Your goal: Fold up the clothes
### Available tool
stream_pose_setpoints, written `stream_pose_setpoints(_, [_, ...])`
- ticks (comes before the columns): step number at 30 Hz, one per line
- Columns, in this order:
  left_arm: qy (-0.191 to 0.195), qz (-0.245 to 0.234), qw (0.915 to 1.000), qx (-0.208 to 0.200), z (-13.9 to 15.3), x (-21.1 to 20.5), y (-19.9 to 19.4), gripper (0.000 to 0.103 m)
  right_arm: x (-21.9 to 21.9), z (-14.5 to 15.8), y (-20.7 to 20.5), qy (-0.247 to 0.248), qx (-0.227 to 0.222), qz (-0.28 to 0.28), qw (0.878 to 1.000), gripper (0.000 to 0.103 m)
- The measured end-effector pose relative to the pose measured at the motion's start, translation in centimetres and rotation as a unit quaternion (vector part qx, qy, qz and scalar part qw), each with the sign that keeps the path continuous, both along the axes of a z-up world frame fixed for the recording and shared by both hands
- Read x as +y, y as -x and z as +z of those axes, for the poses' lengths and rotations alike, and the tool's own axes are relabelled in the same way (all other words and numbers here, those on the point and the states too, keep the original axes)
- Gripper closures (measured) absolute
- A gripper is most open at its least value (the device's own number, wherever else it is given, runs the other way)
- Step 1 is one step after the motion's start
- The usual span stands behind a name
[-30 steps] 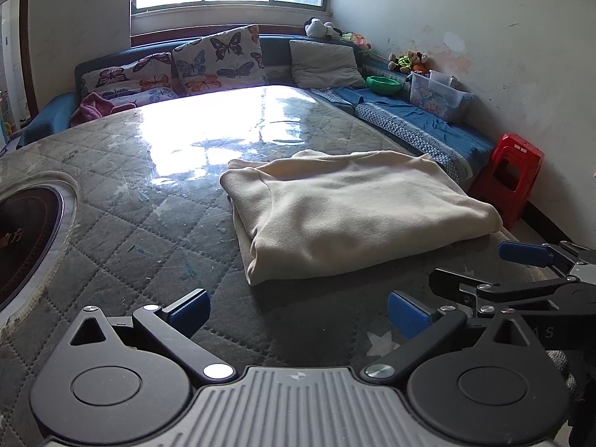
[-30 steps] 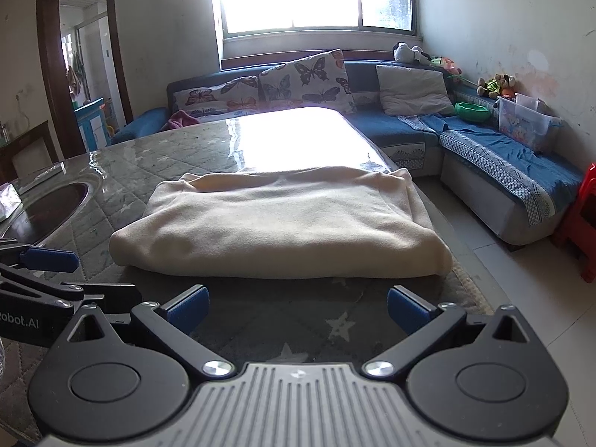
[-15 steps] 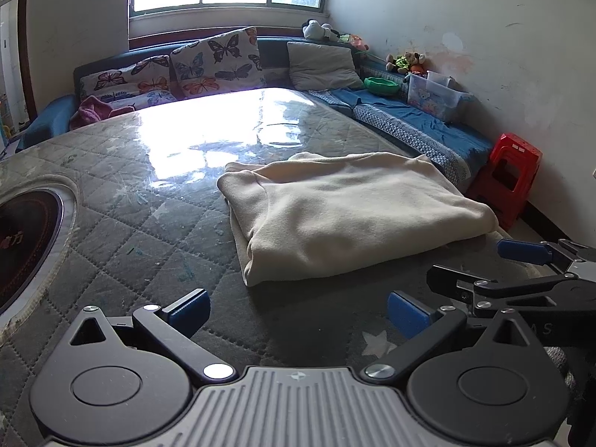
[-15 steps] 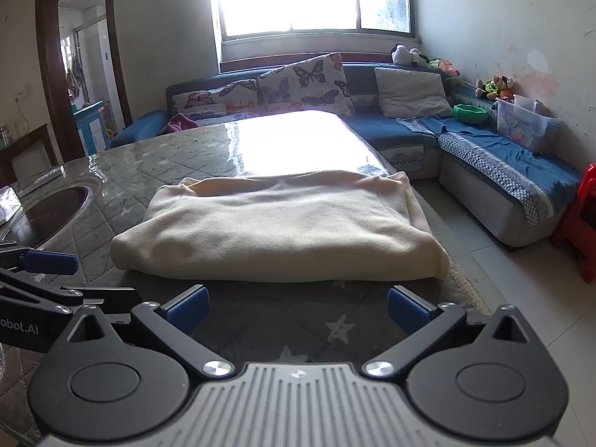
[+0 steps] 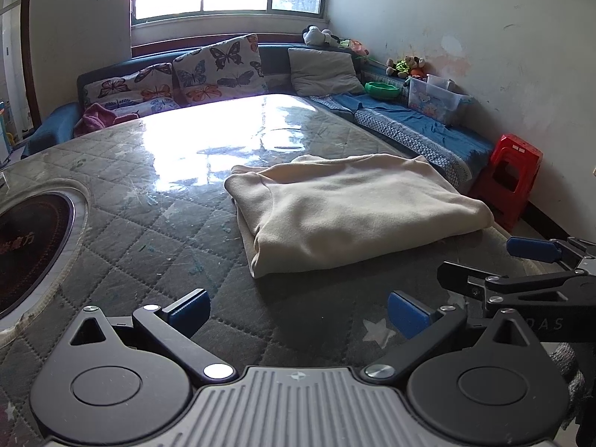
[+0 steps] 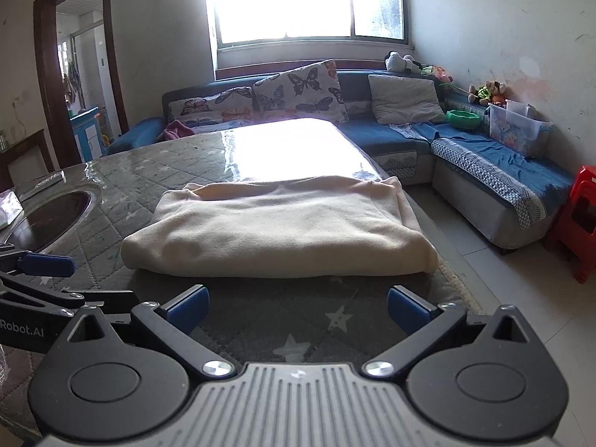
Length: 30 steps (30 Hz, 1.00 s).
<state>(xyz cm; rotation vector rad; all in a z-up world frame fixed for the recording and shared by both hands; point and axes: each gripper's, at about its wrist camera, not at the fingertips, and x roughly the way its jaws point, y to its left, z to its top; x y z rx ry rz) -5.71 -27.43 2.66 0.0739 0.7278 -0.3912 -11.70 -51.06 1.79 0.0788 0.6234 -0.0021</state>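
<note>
We look out over the table [image 5: 123, 201], quilted grey under a glossy sheet, with a round dark cooktop [image 5: 29, 246] sunk in its left side; red characters show there, too small for us to read. The sofa [image 6: 491, 171] wraps the far corner behind it. On the table's near right part lies the garment [image 5: 346, 208], cream, folded into a thick rectangle, flat and apart from both tools. On the sofa's right end sits a clear bin [image 6: 516, 128] with a cartoon bear print; we cannot tell what is inside. Beside it is a green bowl [image 6: 463, 119], contents hidden. Our left gripper [image 5: 296, 309] has its jaws spread wide, holding nothing, short of the garment. Our right gripper [image 6: 296, 307] likewise gapes wide and bare. Lettering on the left tool reads "Robot.AI" in the right view.
</note>
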Motion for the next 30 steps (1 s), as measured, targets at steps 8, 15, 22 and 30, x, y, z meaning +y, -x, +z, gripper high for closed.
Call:
stream_pose_setpoints(8, [0.0, 0.003, 1.0, -0.006, 0.1, 0.5, 0.8, 0.0, 0.5, -0.3, 0.9, -0.002, 0.005, -0.002, 1.0, 0.0])
stream_pose_setpoints(15, [-0.001, 0.004, 1.0, -0.008, 0.1, 0.8, 1.5, 0.0, 0.8, -0.4, 1.5, -0.007, 0.007, -0.003, 1.0, 0.0])
stream_pose_setpoints(22, [-0.002, 0.004, 0.9999, -0.009, 0.1, 0.7, 1.9, 0.0, 0.7, -0.2, 1.9, -0.008, 0.003, -0.005, 1.0, 0.0])
stream_pose_setpoints(30, [-0.002, 0.002, 0.9999, -0.011, 0.4, 0.6, 1.8, 0.0, 0.8, 0.1, 1.7, -0.008, 0.001, -0.004, 1.0, 0.0])
